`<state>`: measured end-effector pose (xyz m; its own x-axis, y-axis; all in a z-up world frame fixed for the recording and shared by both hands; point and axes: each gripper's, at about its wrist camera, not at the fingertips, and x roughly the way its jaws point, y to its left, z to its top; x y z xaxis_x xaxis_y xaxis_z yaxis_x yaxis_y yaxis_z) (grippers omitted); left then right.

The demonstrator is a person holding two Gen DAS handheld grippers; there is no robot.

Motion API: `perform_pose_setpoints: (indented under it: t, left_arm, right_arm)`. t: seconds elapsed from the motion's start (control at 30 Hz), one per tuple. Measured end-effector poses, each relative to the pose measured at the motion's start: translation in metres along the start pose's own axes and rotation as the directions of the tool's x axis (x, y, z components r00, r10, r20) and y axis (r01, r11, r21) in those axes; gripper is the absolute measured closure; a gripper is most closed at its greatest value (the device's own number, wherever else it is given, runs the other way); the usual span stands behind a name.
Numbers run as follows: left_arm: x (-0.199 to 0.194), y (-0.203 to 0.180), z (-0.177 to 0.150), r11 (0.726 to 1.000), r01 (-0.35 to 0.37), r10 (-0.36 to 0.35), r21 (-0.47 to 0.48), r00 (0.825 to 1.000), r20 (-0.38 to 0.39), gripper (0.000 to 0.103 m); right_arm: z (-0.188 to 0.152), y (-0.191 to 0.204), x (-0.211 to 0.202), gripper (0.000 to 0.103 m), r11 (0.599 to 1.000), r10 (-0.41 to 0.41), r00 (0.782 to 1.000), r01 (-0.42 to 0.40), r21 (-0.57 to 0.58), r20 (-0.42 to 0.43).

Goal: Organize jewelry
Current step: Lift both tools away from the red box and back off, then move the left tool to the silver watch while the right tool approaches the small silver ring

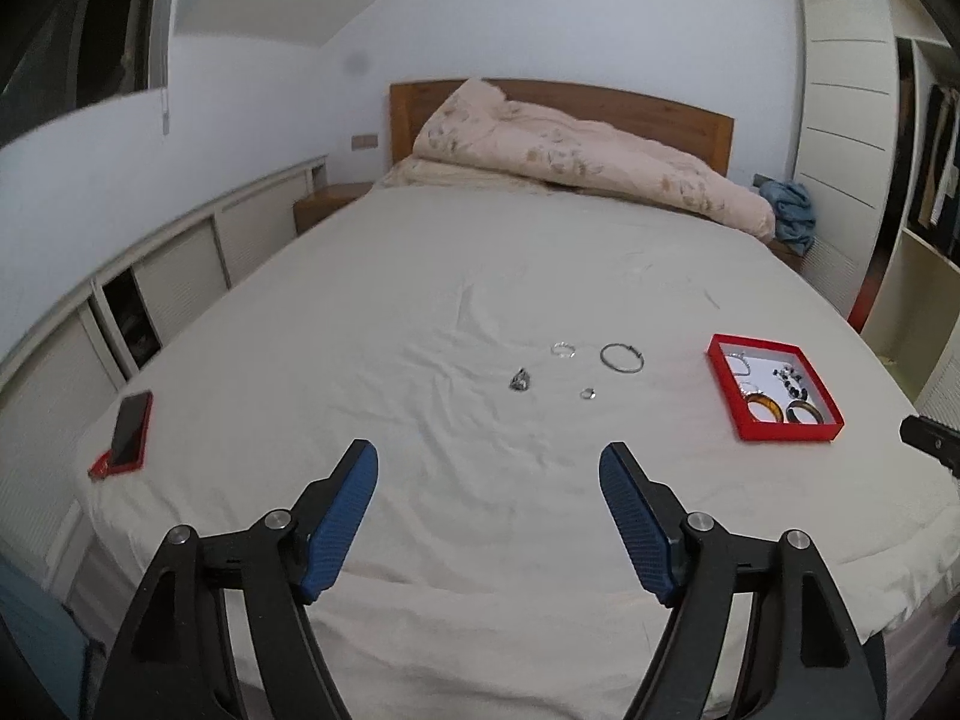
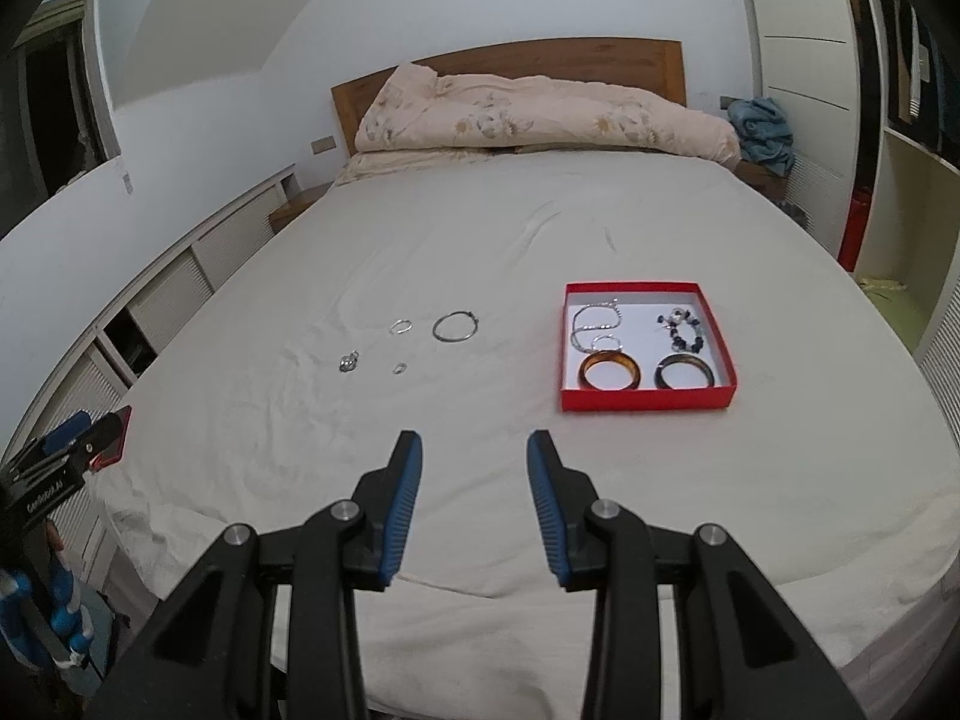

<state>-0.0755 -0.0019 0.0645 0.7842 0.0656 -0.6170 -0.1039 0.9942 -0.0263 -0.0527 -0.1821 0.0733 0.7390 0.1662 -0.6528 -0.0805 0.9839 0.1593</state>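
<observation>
On the white bed sheet lie a silver bangle (image 1: 623,356) (image 2: 456,325), a small silver hoop (image 1: 563,350) (image 2: 399,326), a tiny ring (image 1: 588,394) (image 2: 399,368) and a dark pendant (image 1: 520,381) (image 2: 348,362). A red box (image 1: 780,433) (image 2: 648,399) to their right holds an amber bangle (image 2: 609,371), a dark bangle (image 2: 685,372), a bead bracelet (image 2: 684,330) and a silver chain (image 2: 591,321). My left gripper (image 1: 489,459) hangs open above the sheet, short of the loose pieces, nothing between its fingers. My right gripper (image 2: 474,447) is open and empty, near the box's front left.
A red phone (image 1: 129,429) lies on a red lid at the bed's left edge. A folded floral duvet (image 1: 576,150) covers the headboard end. White cabinets run along the left wall, a wardrobe (image 1: 846,120) stands at right. The left gripper's blue pad (image 2: 69,426) shows at the right view's left edge.
</observation>
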Motion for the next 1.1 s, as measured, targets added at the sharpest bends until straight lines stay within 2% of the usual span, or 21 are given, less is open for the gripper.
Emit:
perform_pose_setpoints:
  t: [0.23,0.47,0.73,1.0,1.1]
  left_arm:
    - [0.014,0.012,-0.003,1.0,-0.009,0.009,-0.005,1.0,-0.026,0.027]
    - [0.041,0.014,-0.006,1.0,-0.001,0.0,-0.004,0.998,-0.07,0.021]
    - [0.076,0.02,-0.006,1.0,-0.018,0.016,-0.018,0.994,-0.109,0.021]
    - [0.122,0.017,-0.004,1.0,0.005,-0.006,-0.005,0.986,-0.165,0.022]
    - [0.144,0.014,-0.002,1.0,0.014,-0.013,0.004,0.982,-0.188,0.026]
  right_arm:
    - [-0.003,0.003,0.015,0.068,1.0,0.028,1.0,-0.028,-0.002,-0.001]
    - [-0.007,0.003,0.042,0.068,0.999,0.045,0.999,-0.045,-0.001,-0.021]
    - [-0.006,0.003,0.07,0.068,0.999,0.046,0.999,-0.046,-0.012,-0.029]
    - [-0.002,0.003,0.113,0.068,0.998,0.062,0.996,-0.064,-0.024,-0.069]
    - [0.001,0.004,0.135,0.068,0.997,0.071,0.993,-0.073,-0.027,-0.092]
